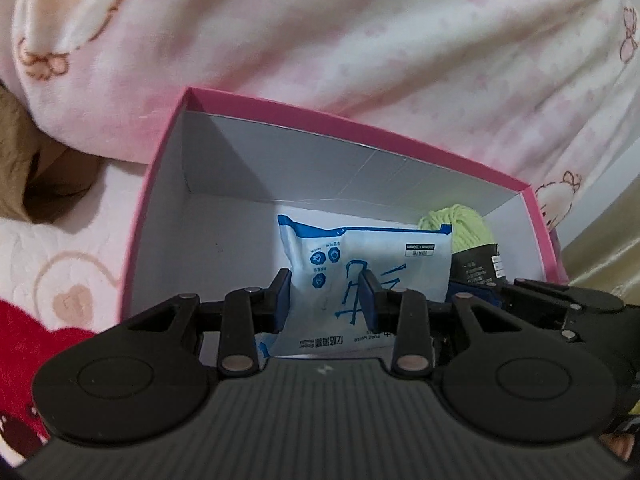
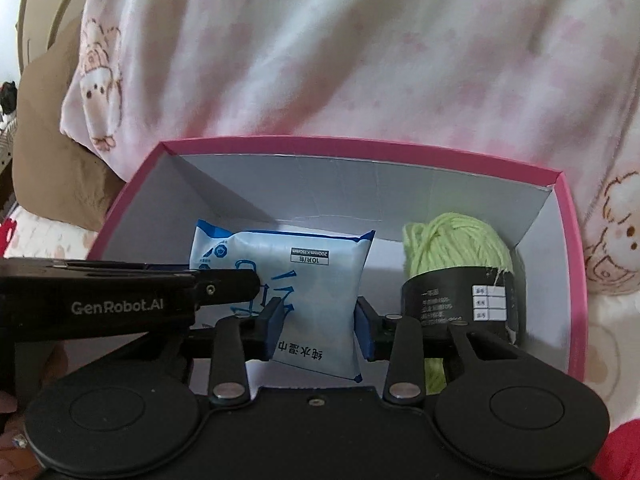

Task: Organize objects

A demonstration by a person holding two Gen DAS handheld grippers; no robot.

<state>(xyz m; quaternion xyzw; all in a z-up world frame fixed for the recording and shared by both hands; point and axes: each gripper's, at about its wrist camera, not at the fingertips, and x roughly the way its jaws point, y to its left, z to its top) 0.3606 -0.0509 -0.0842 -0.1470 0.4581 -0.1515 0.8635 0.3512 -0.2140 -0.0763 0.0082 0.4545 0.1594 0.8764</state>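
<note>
A pink box with a white inside [image 1: 160, 184] [image 2: 576, 280] holds a blue and white wet wipes pack [image 1: 372, 256] [image 2: 280, 256] and a ball of light green yarn with a black label [image 1: 460, 228] [image 2: 456, 248]. My left gripper [image 1: 324, 300] stands open over the pack, one pad on each side of its near left part. My right gripper [image 2: 316, 328] is also open astride the pack's near end. The left gripper's body [image 2: 120, 296] shows in the right wrist view, reaching over the pack's left side.
The box rests on bedding with pink hearts and a red patch [image 1: 24, 344]. A pink and white cartoon-print quilt [image 1: 360, 40] [image 2: 360, 60] rises right behind the box. A brown pillow [image 2: 52, 152] lies at the left.
</note>
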